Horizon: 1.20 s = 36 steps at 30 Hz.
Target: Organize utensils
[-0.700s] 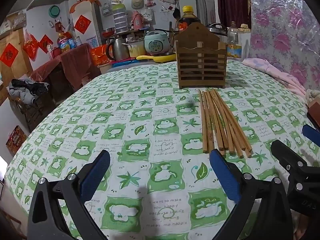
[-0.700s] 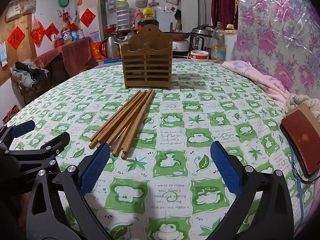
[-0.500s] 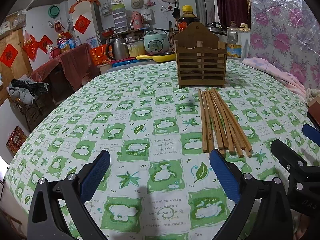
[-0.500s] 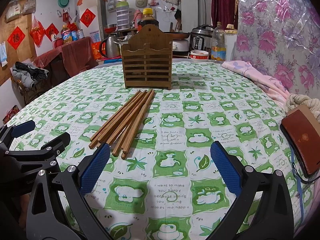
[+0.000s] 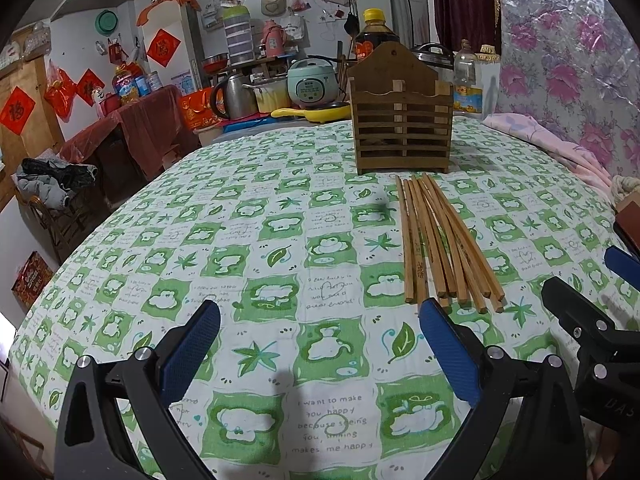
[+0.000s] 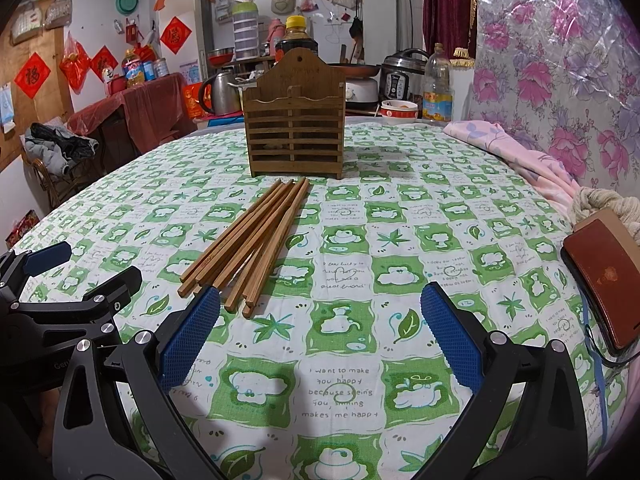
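Observation:
Several wooden chopsticks [image 5: 436, 240] lie in a loose bundle on the green-and-white tablecloth [image 5: 260, 264], just in front of a slatted wooden utensil holder [image 5: 402, 124] that stands upright. They also show in the right wrist view as chopsticks [image 6: 256, 240] and holder [image 6: 294, 128]. My left gripper [image 5: 320, 344] is open and empty, low over the cloth, left of the chopsticks' near ends. My right gripper [image 6: 320, 332] is open and empty, right of those ends. Each gripper shows at the edge of the other's view.
A brown leather case [image 6: 604, 276] lies at the table's right edge beside a pink cloth [image 6: 516, 148] and a rope bundle [image 6: 604, 204]. Bottles, cookers and a kettle [image 5: 236, 96] stand on counters behind the table. A chair with clothes [image 5: 52, 188] stands far left.

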Each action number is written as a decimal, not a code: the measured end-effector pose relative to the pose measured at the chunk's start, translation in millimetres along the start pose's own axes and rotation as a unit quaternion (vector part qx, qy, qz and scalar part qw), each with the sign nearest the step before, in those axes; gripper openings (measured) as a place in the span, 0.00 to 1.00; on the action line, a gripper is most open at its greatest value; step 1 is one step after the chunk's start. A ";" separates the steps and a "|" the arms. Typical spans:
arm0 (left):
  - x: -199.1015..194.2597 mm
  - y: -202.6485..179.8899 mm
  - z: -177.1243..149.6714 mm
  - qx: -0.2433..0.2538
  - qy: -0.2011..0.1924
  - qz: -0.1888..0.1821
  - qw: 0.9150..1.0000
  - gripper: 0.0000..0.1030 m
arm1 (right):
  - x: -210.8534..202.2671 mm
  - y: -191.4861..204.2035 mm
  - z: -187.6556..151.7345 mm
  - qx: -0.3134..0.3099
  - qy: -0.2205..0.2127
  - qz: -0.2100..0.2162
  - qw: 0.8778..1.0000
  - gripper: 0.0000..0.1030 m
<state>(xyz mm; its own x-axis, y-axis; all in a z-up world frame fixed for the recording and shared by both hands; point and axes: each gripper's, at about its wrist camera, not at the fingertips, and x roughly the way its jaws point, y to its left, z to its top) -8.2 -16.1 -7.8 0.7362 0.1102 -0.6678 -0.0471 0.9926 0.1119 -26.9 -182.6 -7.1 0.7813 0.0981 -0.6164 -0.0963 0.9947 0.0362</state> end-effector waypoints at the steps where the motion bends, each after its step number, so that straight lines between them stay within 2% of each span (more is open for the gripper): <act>1: 0.0 0.0 0.0 0.000 0.000 0.000 1.000 0.95 | -0.1 -0.1 0.0 0.000 0.000 0.000 1.000 0.94; 36: 6.2 3.1 -1.0 -0.005 0.015 -0.004 1.000 0.95 | 0.7 -0.1 -0.7 0.000 0.001 0.000 1.000 0.94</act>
<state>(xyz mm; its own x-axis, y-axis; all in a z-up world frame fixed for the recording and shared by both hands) -4.5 -12.4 -12.3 0.7166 0.1032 -0.6898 -0.0485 0.9940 0.0984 -26.7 -182.6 -8.1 0.7801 0.0990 -0.6178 -0.0973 0.9946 0.0364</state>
